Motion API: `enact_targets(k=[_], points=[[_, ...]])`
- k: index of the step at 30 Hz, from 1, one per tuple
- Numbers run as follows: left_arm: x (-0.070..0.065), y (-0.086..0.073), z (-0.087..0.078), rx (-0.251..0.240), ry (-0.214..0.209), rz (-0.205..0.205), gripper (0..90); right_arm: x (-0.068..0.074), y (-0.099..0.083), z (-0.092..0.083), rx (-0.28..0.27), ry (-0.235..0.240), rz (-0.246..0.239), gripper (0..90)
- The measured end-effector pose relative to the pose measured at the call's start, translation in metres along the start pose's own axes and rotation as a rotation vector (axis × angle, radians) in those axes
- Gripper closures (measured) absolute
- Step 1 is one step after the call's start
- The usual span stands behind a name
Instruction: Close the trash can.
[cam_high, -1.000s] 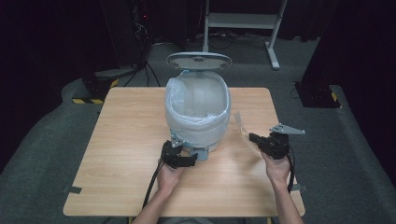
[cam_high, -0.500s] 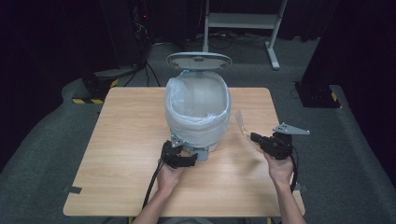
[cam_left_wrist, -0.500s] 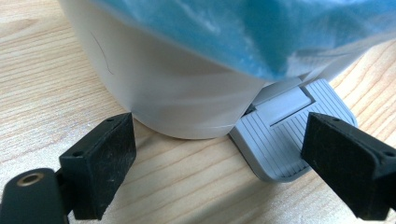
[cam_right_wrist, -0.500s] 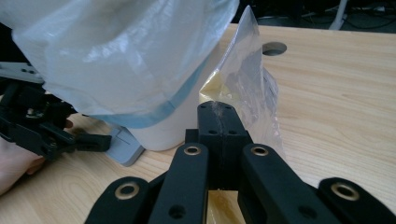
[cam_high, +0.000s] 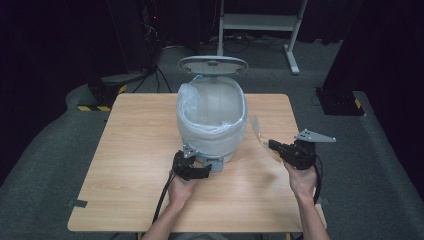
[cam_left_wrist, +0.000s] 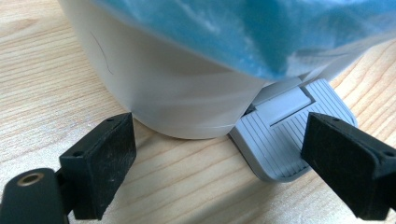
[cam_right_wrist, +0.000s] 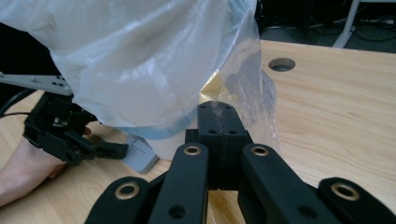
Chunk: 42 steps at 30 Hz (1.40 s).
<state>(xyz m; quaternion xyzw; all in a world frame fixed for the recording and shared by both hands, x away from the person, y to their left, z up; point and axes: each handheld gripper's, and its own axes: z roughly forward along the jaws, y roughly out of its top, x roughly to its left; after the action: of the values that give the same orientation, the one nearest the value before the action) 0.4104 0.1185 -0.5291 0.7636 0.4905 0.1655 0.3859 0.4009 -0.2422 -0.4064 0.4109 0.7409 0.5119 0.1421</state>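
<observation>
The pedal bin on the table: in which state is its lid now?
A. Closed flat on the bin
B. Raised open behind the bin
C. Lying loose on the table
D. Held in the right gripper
B: in the high view the lid stands raised behind the pedal bin, whose lined inside is visible.

No readable text, labels, brands or nos. on anything in view.

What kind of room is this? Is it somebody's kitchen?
Probably not a kitchen; it looks like a lab or workshop. A lone wooden table stands on grey carpet, with black equipment and cables behind it, and a lined pedal bin sits on the table.
</observation>
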Motion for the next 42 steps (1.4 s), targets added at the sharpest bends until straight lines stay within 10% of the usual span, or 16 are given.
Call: enact_targets(k=[42], points=[[0.000, 0.000, 0.000, -0.001, 0.000, -0.001, 10.2, 0.012, 0.064, -0.035, -0.165, 0.056, -0.029, 90.0]])
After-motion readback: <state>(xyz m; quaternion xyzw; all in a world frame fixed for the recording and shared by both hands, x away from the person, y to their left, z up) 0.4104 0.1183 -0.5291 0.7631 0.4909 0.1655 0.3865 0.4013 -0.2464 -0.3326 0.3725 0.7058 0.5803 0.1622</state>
